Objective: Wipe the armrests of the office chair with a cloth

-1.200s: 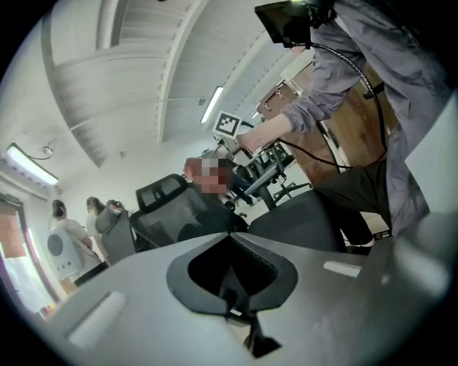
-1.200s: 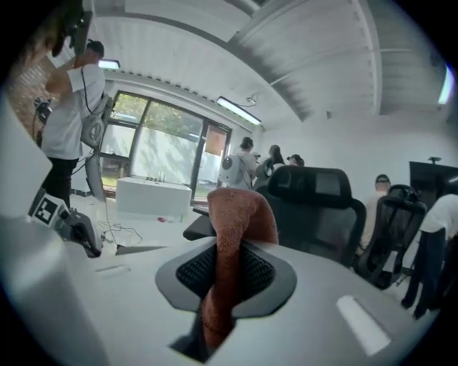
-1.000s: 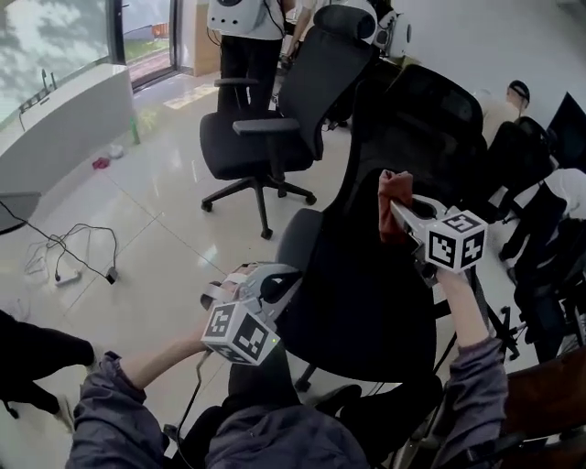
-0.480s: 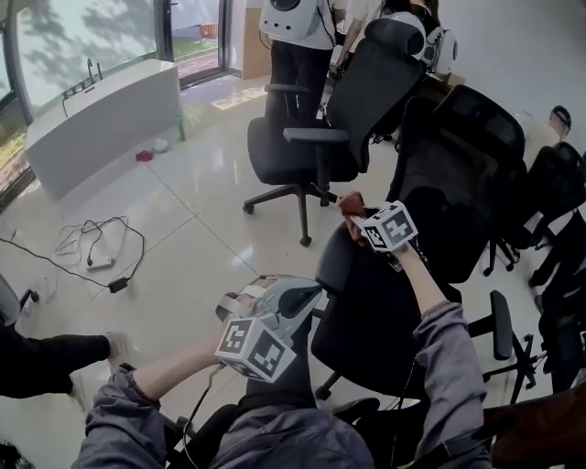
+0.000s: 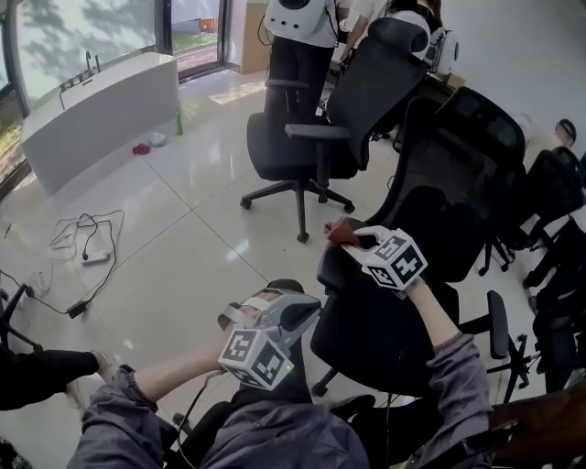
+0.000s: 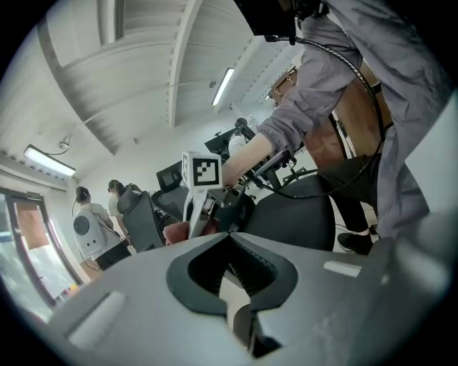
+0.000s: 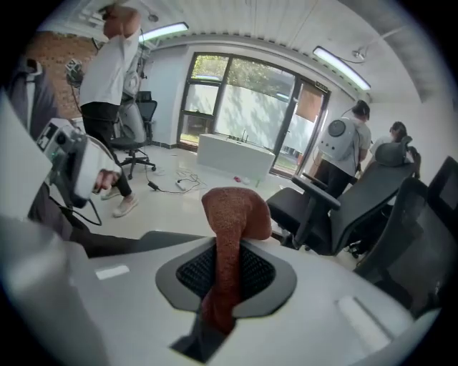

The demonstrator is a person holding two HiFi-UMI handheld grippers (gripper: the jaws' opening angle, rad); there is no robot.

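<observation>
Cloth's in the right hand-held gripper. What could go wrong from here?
1. The cloth is pinched as a narrow fold in the right hand-held gripper; rubbing could drag it out.
2. The left hand-held gripper hangs clear of the office chair, so it may swivel or roll on the glossy floor.

Rust-red cloth [image 7: 232, 214] with a nubbly weave, set against black ribbed pads and the pale grey shell of the right gripper [image 5: 352, 240]. Same pale grey shell and black pads on the left gripper [image 5: 243, 305]. White cube on each, printed with bold black square markers. Matte black office chair [image 5: 375, 330] all over, armrest [image 5: 497, 325] included. Second chair [image 5: 311, 128] beyond, also black. Glossy cream floor tiles [image 5: 183, 229] with thin dark joints and pale window glare. Muted grey sleeves [image 5: 114, 421]. Black cable [image 5: 92, 224] beside a white power strip [image 5: 96, 259]. White ledge [image 5: 101, 110]. White top and black trousers on a person [image 5: 298, 27] at the back.
</observation>
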